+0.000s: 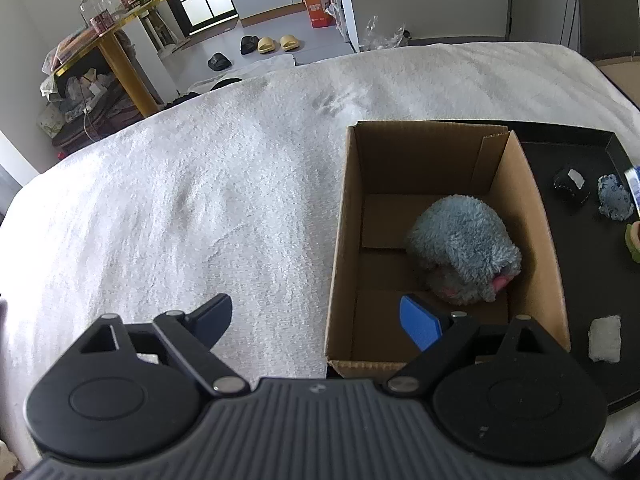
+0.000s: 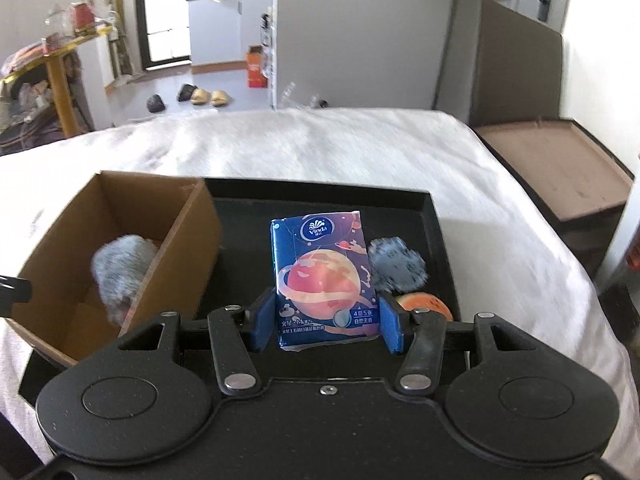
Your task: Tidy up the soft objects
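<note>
We held the blue Vinda tissue pack (image 2: 325,280) clamped in our right gripper (image 2: 325,326) beside the brown cardboard box (image 2: 176,256); next, we judged, it belonged inside. Our left gripper (image 1: 320,320) gaped wide, empty.

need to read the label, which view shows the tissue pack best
The right wrist view. There the tissue pack stands upright and centred, facing the camera, clamped between the right gripper fingers, with the Vinda logo and planet artwork legible. The left wrist view catches only a blue-white sliver of it at the far right edge, above the black tray.
</note>
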Action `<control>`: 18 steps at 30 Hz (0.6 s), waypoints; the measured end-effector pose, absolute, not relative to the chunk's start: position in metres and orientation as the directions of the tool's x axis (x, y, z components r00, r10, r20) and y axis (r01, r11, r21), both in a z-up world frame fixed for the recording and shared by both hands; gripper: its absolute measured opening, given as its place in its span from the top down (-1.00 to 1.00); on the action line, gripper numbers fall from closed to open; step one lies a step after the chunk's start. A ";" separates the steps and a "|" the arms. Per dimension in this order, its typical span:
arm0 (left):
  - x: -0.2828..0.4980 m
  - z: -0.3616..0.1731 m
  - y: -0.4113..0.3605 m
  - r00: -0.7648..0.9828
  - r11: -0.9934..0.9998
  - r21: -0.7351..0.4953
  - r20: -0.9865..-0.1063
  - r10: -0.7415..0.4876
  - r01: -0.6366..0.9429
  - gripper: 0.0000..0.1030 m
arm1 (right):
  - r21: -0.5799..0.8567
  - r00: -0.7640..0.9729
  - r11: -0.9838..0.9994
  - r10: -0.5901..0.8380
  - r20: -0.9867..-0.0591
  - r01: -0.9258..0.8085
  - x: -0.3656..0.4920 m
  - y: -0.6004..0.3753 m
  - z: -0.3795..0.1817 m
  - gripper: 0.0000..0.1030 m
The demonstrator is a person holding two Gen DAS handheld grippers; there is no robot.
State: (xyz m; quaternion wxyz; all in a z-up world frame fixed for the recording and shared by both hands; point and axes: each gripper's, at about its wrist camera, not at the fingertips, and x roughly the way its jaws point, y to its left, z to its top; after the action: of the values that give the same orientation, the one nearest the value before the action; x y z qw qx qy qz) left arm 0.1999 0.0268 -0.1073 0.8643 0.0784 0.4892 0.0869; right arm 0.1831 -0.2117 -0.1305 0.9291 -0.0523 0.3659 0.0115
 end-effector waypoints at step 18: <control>0.202 -0.112 0.039 0.509 0.985 0.151 -0.843 0.172 -0.083 -0.54 | -0.110 0.785 0.969 0.109 -0.609 -0.220 0.193 -0.169 -0.110 0.00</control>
State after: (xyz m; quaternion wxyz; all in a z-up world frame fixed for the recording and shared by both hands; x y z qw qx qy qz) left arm 0.2023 0.0395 -0.1115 0.8675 0.0454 0.4899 0.0735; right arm 0.1933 -0.1687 -0.1102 0.9407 -0.0879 0.3156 0.0876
